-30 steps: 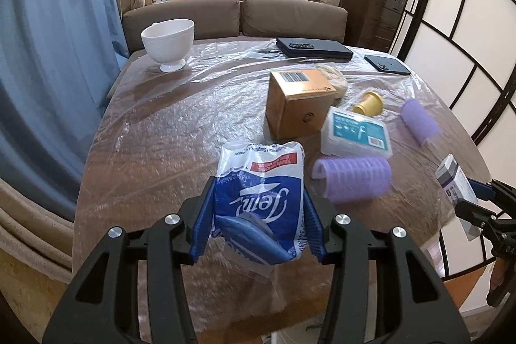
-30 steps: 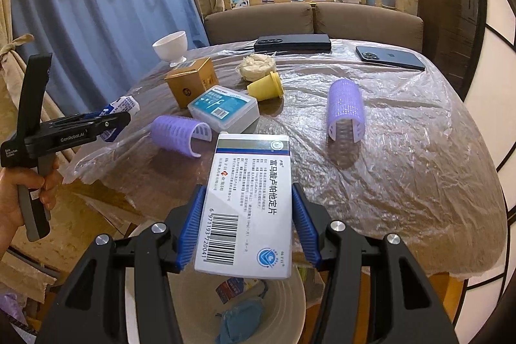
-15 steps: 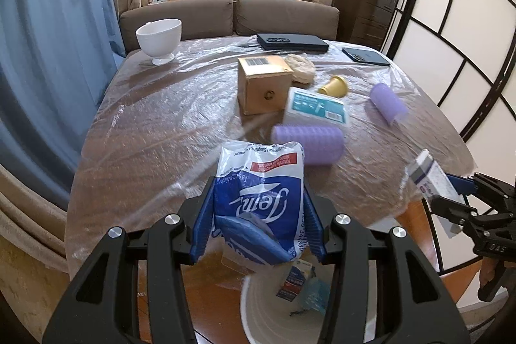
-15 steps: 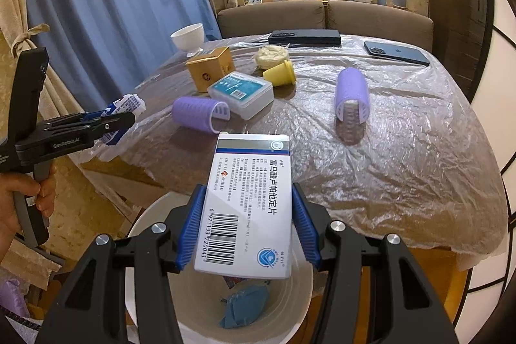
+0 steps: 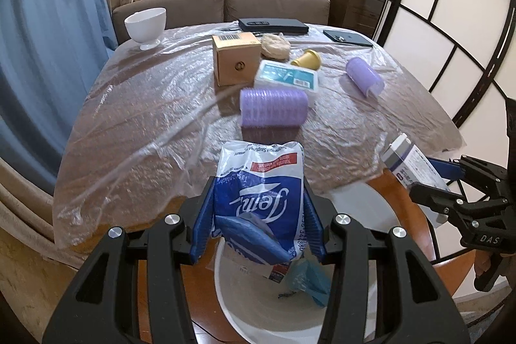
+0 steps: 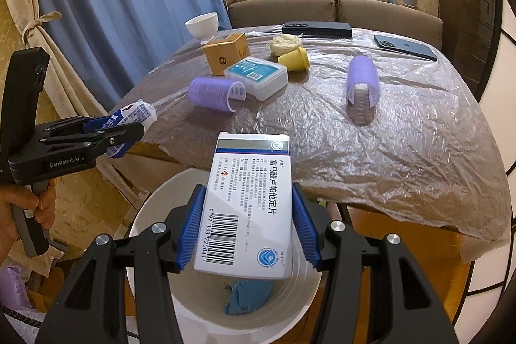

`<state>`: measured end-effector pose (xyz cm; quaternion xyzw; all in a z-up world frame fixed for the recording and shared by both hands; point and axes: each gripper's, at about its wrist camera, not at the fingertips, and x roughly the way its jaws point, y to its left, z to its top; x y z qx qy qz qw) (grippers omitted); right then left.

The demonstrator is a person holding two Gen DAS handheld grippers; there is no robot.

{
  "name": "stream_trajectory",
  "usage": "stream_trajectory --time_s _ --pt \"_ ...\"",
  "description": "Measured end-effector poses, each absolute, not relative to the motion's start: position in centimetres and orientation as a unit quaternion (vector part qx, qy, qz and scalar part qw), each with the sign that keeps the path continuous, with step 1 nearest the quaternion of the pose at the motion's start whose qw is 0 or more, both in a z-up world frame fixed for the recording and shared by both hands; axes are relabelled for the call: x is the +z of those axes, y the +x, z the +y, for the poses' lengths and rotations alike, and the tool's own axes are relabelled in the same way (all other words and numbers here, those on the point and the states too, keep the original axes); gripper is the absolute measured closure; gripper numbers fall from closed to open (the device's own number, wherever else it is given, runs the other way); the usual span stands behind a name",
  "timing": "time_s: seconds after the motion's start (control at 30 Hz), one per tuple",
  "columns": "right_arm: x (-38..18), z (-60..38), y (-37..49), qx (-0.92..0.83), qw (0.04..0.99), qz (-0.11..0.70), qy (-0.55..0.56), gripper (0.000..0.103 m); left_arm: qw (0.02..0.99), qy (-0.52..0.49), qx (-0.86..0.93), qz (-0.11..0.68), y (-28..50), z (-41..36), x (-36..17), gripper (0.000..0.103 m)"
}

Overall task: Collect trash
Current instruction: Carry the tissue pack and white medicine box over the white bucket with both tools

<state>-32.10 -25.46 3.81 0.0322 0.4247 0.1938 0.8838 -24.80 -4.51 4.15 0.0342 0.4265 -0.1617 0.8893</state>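
Note:
My left gripper point(image 5: 258, 221) is shut on a blue and white tissue packet point(image 5: 259, 182) and holds it over the white trash bin point(image 5: 383, 211). My right gripper point(image 6: 246, 228) is shut on a white medicine box point(image 6: 248, 202) with a barcode, held over the same bin point(image 6: 151, 208). Blue trash point(image 6: 248, 295) lies in the bin. The left gripper point(image 6: 96, 134) shows at the left of the right wrist view; the right gripper point(image 5: 445, 189) shows at the right of the left wrist view.
The plastic-covered table point(image 5: 145, 124) holds two purple hair rollers point(image 5: 274, 107) point(image 5: 364, 76), a teal-topped white box point(image 5: 287, 76), a cardboard box point(image 5: 235, 57), a yellow cup point(image 5: 308, 58), a white bowl point(image 5: 146, 26), a phone point(image 6: 406, 47) and a dark case point(image 5: 274, 24).
Both grippers have drawn back from the table and lowered over the bin, which now shows more fully below them. Both still hold their items.

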Motion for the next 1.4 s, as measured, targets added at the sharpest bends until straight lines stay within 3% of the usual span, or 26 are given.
stream_trajectory --time_s 1.4 --pt "-1.5 -23.7 -33.4 0.197 0.849 0.489 0.023 0.051 0.847 0.068 -0.176 0.497 -28.1 -7.3 -3.0 0.053"
